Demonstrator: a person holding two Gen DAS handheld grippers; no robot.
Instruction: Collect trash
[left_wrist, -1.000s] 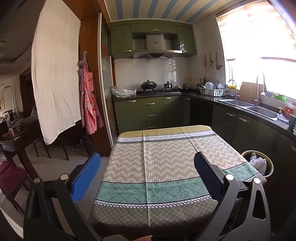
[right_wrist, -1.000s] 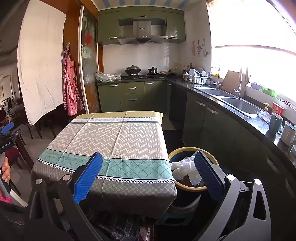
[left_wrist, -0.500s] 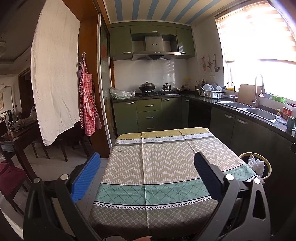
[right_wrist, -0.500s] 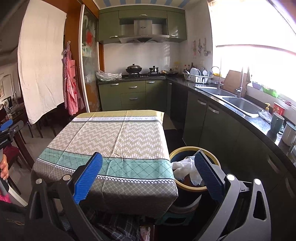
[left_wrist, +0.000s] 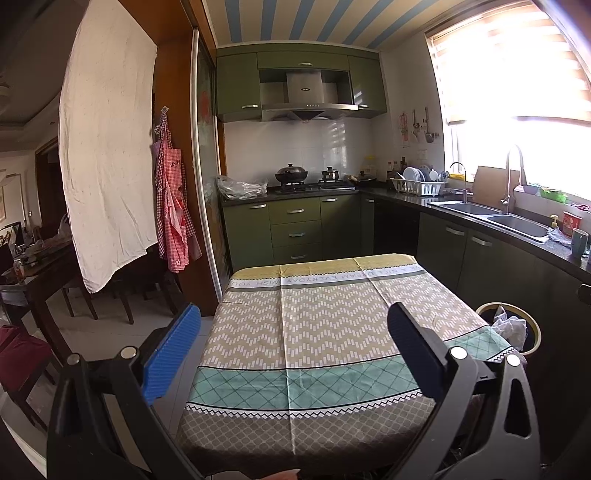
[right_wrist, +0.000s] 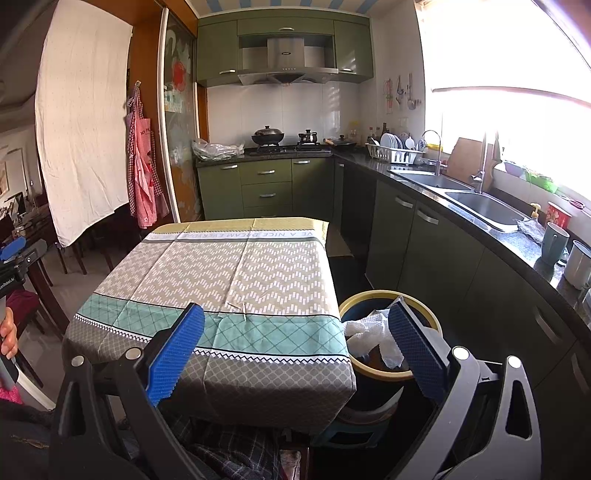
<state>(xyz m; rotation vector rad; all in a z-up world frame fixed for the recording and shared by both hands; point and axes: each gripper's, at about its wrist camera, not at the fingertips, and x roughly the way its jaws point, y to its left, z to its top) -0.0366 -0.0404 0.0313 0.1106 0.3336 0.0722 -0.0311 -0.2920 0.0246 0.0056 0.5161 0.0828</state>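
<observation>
Upside-down "A NICE DREAM EVERYDAY WISH YOU" on tablecloth (left_wrist: 332, 325)

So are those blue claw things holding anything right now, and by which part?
Nothing is held. The left gripper and right gripper both stand open and bare above the table; crumpled white trash sits in the bin.

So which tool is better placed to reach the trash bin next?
Probably the right tool: the yellow-rimmed bin with white crumpled paper lies just ahead of it. The left tool faces the tablecloth. Both are open and hold nothing.
</observation>
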